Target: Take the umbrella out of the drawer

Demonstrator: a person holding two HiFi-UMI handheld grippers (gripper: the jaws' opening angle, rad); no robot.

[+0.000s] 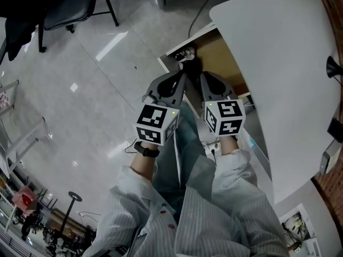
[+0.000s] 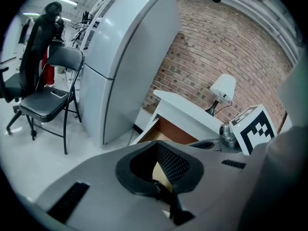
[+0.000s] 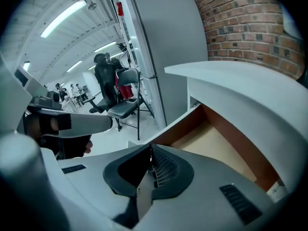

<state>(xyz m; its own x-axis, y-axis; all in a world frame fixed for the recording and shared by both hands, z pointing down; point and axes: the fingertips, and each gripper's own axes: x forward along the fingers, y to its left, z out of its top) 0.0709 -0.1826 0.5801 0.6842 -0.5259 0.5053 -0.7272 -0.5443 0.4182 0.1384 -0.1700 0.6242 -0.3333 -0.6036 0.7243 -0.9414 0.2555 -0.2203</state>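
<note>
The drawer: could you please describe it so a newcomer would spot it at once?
Before the brick wall stands a white desk. The drawer is open under its top, the only brown wooden cavity among white and grey surfaces.

Bright overhead light, glare on floor [image 1: 96, 79], fisheye edges.

Head view looks steeply down from above; both gripper views face forward, close, all sharing the drawer [image 1: 220, 55]
</note>
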